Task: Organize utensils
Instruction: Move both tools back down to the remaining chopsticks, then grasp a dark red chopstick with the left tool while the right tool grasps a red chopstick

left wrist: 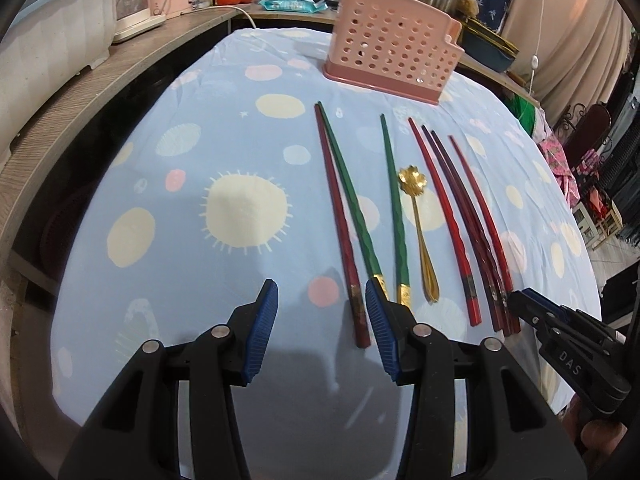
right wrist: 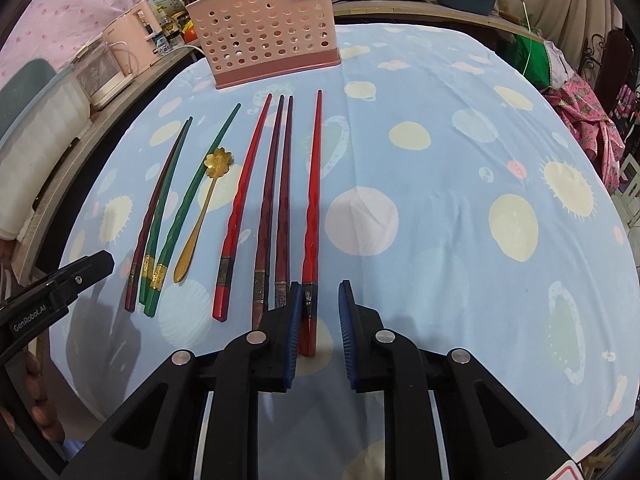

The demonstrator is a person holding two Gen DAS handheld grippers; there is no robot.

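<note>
Several chopsticks lie side by side on the blue spotted tablecloth (left wrist: 192, 240), with a gold flower-bowled spoon (left wrist: 420, 220) among them. Behind them stands a pink perforated utensil holder (left wrist: 394, 60). My left gripper (left wrist: 322, 292) is open low over the cloth; the butt of the leftmost dark red chopstick (left wrist: 338, 216) lies between its pads, close to the right one. My right gripper (right wrist: 320, 292) stands open with a narrow gap around the butt of the rightmost red chopstick (right wrist: 314, 200), which lies by the left pad. The green chopsticks (right wrist: 160, 216) and spoon (right wrist: 200, 212) lie farther left.
A wooden counter (left wrist: 80, 120) with pink appliances, tomatoes and pots borders the table at the left and back. Clothes and a chair (right wrist: 592, 120) crowd the right side. Bare cloth (right wrist: 460, 200) stretches to the right of the chopsticks. A hand (right wrist: 36, 400) shows at lower left.
</note>
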